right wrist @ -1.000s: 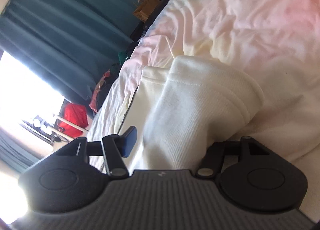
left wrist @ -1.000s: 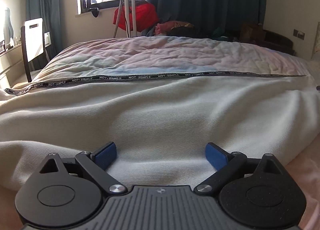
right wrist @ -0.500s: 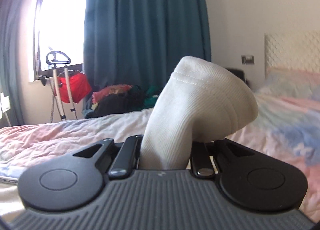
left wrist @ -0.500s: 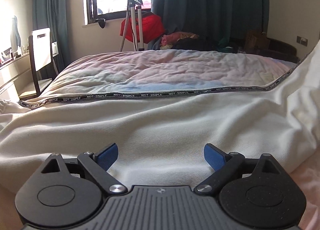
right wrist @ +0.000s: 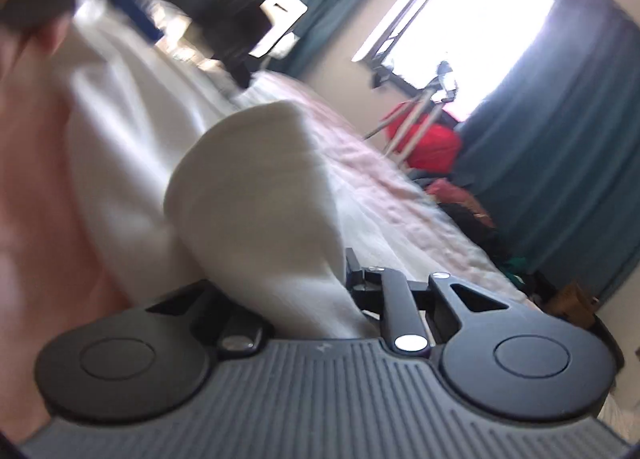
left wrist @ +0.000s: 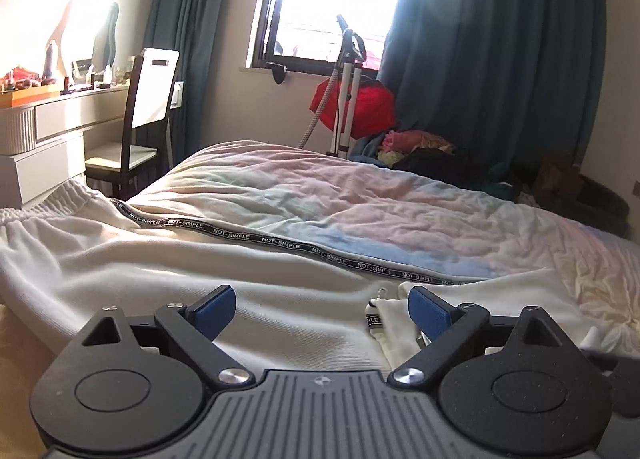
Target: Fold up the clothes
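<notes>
Cuff (right wrist: 256,195) pinched in right gripper (right wrist: 280,299) jaws.

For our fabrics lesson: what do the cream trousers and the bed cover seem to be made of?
Cream trousers: probably a soft knit, likely cotton jersey; fine ribbing, matte, gathered elastic waistband, printed black side tape. Bed cover: seemingly thin woven cotton, matte pastel, finely crinkled.
</notes>
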`<state>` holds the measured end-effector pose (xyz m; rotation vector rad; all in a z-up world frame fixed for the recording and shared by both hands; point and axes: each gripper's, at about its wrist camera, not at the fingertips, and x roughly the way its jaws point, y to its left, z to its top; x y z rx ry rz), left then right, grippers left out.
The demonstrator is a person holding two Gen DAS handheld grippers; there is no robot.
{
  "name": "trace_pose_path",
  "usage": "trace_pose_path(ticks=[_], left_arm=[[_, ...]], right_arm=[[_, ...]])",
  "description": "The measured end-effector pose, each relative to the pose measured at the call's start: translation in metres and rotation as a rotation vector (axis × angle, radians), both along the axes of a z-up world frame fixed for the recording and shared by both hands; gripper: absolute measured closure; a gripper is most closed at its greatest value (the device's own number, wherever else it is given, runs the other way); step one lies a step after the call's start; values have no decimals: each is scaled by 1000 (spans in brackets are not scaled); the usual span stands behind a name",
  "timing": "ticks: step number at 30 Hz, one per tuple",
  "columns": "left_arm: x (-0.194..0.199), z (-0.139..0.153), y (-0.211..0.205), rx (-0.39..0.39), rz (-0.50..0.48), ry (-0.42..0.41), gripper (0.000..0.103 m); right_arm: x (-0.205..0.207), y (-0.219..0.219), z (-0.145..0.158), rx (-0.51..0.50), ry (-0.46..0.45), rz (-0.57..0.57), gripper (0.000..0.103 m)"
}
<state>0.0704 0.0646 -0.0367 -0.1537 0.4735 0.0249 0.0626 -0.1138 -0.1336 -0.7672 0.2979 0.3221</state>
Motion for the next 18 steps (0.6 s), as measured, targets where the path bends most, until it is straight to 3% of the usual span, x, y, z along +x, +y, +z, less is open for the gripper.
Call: trace_pose_path(ticks=[2,5,11,14,18], left_arm=[[0,0,3,-6,14,3,8],[-2,2,6,-17,14,-8,8],[-5,4,2,-13,-2,-35,8],[-6,4,0,-7,-17,-44,8],[-4,1,-2,-2,-34,-43,8]], right_arm=[[0,1,-9,-23,-17,-2,84],[5,-11,11,91,-3,-22,84],[16,-14,62,338,-72,-102,84],[29,-5,53,290,-73,-125,85],[40,14,13,213,48,-79,83]])
